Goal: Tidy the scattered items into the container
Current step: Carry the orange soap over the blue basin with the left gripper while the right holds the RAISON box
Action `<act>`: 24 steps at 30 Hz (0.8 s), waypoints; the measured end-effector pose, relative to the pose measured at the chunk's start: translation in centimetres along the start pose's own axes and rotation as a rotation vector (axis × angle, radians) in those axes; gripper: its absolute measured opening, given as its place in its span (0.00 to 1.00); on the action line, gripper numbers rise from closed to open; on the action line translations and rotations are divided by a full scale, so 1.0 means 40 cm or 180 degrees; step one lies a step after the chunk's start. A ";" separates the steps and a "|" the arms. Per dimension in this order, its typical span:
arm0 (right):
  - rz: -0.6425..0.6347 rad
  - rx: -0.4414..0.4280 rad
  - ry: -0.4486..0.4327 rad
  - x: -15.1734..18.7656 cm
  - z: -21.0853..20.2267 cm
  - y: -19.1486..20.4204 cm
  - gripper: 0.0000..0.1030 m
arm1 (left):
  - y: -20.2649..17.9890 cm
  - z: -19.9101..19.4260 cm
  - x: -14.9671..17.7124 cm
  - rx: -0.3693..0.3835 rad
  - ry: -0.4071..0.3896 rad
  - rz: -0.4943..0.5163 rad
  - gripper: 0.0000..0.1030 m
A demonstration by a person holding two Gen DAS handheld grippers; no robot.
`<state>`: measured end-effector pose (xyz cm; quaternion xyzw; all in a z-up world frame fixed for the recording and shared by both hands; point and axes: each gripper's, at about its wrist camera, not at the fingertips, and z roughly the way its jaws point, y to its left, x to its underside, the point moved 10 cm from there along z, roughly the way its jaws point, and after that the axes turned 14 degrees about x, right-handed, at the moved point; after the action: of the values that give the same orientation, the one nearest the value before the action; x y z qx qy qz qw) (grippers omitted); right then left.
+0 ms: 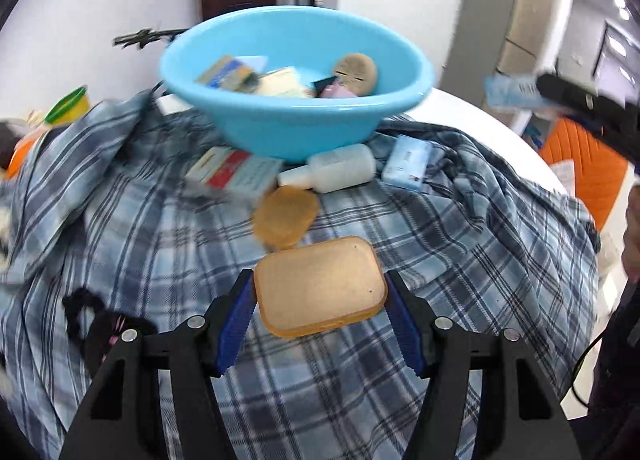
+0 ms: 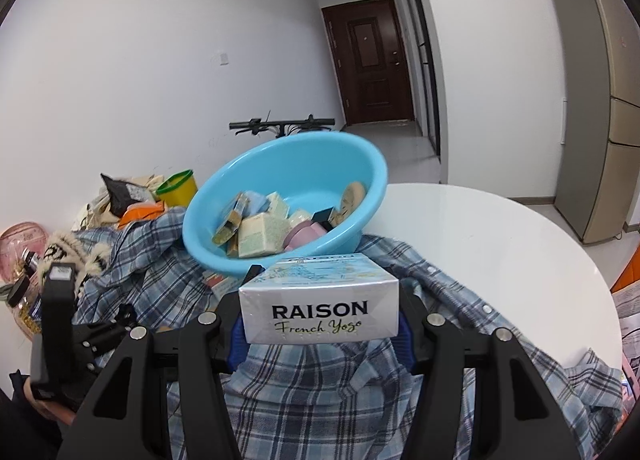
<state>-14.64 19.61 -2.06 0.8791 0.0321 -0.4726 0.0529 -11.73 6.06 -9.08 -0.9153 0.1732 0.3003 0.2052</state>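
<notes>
Right gripper (image 2: 320,334) clamps the box (image 2: 319,302), which hides its fingertips and the shirt (image 2: 320,388) behind. Left gripper (image 1: 320,300) pinches the brown tin (image 1: 319,286); bottle (image 1: 332,167) and cartons crowd the blue basin (image 1: 296,116), view blurred.

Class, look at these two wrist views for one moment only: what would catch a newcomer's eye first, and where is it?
First, the bright blue plastic basin, tilted on a blue plaid shirt and already holding small boxes. Next, the white "RAISON French Yogo" box clamped in the right gripper just before the basin. Last, the flat tan rounded tin between the left gripper's blue pads.
</notes>
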 end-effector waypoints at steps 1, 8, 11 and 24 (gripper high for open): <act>-0.0016 -0.0013 0.0031 0.011 0.002 0.007 0.54 | 0.007 -0.005 0.003 -0.0021 -0.0021 -0.0029 0.64; -0.0054 -0.0034 0.0326 0.092 0.038 0.033 0.54 | 0.033 -0.013 -0.010 -0.0088 -0.0156 -0.0171 0.64; -0.0049 -0.0028 0.0335 0.094 0.039 0.034 0.54 | 0.033 -0.037 -0.052 -0.0126 -0.0294 -0.0113 0.64; 0.0084 -0.0127 -0.0602 -0.107 -0.144 0.046 0.53 | -0.032 -0.293 -0.299 -0.0163 -0.1371 0.0215 0.64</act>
<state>-12.05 18.47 4.78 0.8297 0.0248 -0.5520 0.0794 -14.66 3.86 7.31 -0.8285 0.1482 0.5000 0.2039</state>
